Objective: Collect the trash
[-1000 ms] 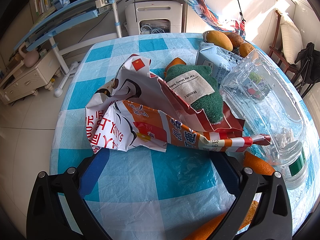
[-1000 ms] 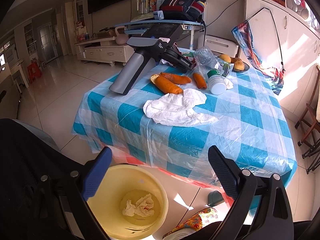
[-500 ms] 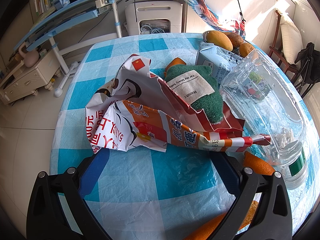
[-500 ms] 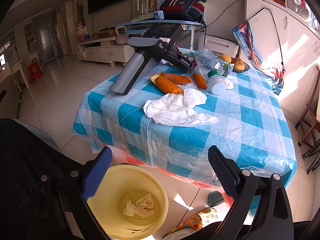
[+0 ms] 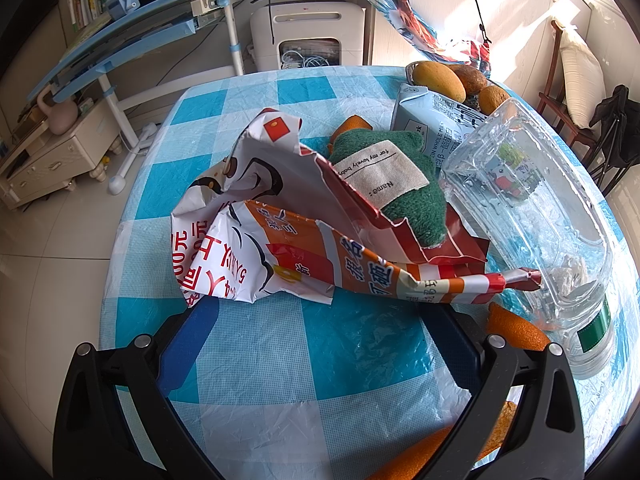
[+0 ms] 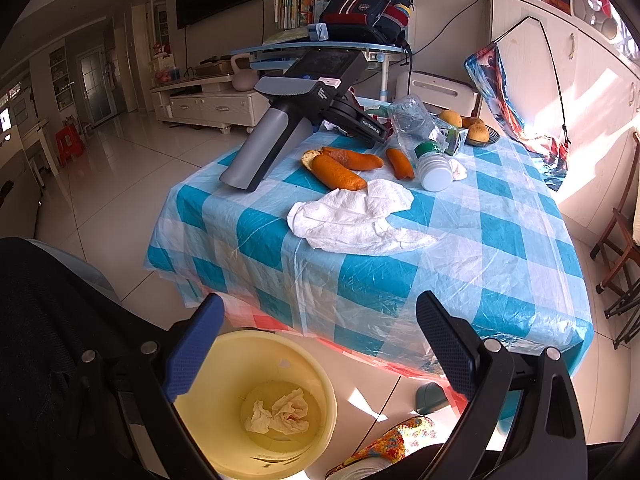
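Left wrist view looks along the left tongs (image 5: pixel 316 320), whose jaws stand wide apart and empty just in front of a crumpled orange-and-white snack wrapper (image 5: pixel 280 240) lying on the blue-checked bench (image 5: pixel 360 360). A green plush toy (image 5: pixel 400 184) with a cloth name label rests against the wrapper's far side, a milk carton (image 5: pixel 432 116) stands behind it, and a clear plastic bottle (image 5: pixel 528 216) lies on its side to the right, touching the wrapper's twisted end. Orange peel pieces (image 5: pixel 516 332) lie near the right finger, and fruit (image 5: pixel 438 78) sits at the far edge of the bench. Right wrist view shows the right tongs (image 6: pixel 320 344) also spread open and holding nothing, hovering over a yellow bin (image 6: pixel 320 392) on the floor beside the bench; crumpled tissue (image 6: pixel 284 414) lies at its bottom. On the bench (image 6: pixel 500 240) a white paper towel (image 6: pixel 356 220) lies near the front edge, with orange peels (image 6: pixel 340 168) just behind it and the bottle's white cap (image 6: pixel 436 172) beside them
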Demonstrator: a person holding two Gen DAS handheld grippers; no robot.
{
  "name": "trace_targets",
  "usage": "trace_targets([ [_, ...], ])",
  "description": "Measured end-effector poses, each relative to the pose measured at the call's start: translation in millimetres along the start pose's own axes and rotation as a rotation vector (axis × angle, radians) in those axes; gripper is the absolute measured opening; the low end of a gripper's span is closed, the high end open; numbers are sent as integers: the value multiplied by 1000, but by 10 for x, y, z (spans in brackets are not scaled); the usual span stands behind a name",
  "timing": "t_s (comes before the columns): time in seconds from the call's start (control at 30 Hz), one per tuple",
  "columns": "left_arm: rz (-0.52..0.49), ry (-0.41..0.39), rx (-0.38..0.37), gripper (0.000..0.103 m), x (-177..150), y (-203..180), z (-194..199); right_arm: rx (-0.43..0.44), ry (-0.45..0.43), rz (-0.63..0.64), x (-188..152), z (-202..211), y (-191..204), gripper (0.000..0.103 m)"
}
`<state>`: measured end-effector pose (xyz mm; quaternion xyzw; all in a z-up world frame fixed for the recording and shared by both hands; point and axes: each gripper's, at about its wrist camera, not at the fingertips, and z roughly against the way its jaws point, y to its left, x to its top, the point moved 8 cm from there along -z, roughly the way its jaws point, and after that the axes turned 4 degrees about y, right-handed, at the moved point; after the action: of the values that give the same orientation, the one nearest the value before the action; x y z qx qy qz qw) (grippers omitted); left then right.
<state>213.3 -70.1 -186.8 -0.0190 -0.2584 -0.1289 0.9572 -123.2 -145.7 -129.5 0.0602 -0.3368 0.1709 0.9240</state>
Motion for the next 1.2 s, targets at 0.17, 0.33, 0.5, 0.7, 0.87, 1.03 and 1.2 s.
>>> trace_targets([
  [0.17,0,0,0,96,-4,-1,-1,0,-2,-1,-1,2,2,93],
  [0.33,0,0,0,96,0,0,0,1,-3,0,1,3,2,93],
  [0.5,0,0,0,96,-4,-1,0,1,-5,-5,15,20,-11,93],
  [0.7,0,0,0,96,-4,-1,0,1,-5,-5,10,19,-12,93],
  [0.87,0,0,0,96,-1,-1,1,1,-6,-4,8,23,-15,93],
  [1.03,0,0,0,96,-2,-1,1,1,-6,-5,7,23,-15,93],
  [1.2,0,0,0,96,1,-1,1,1,-6,-3,6,24,-15,93],
])
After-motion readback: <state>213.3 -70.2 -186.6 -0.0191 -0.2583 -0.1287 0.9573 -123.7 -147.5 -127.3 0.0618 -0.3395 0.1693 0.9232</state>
